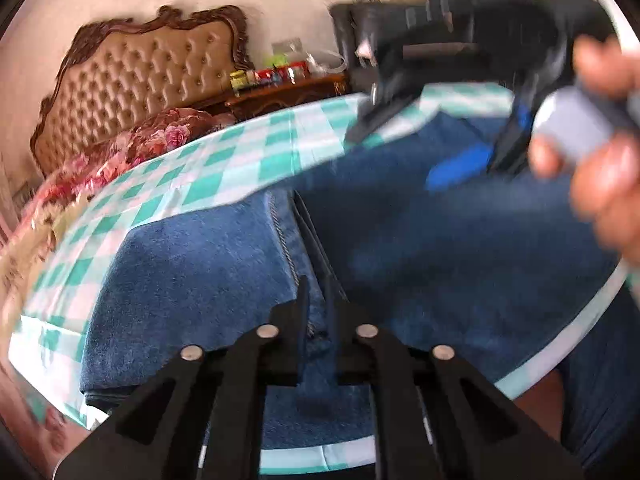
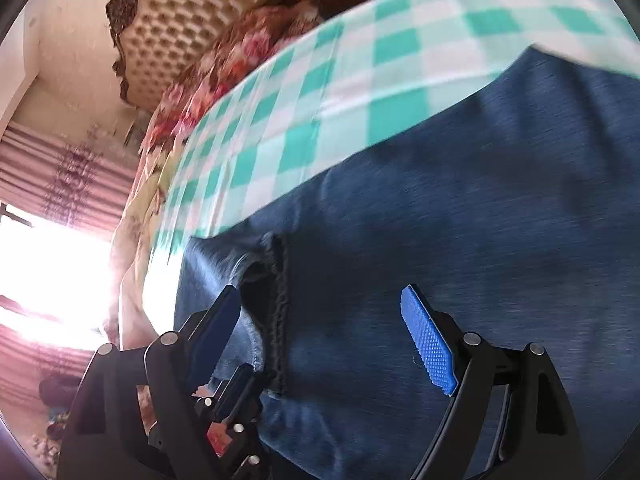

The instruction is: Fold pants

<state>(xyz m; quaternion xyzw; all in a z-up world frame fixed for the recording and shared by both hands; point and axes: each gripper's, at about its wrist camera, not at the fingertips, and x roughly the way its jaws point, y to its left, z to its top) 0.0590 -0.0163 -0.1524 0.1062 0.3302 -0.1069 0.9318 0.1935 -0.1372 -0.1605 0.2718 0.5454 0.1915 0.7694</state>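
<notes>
Blue denim pants lie on a table with a green-and-white checked cloth. My left gripper is shut on a fold of the denim near the table's front edge. My right gripper appears blurred at the upper right of the left wrist view, held by a hand above the pants. In the right wrist view the right gripper is open and empty, its blue pads spread over the dark denim and a hemmed edge. The left gripper also shows below that view's left finger.
A bed with a tufted tan headboard and floral bedding stands behind the table. A wooden nightstand holds small bottles and boxes. Pink curtains and a bright window are at the left.
</notes>
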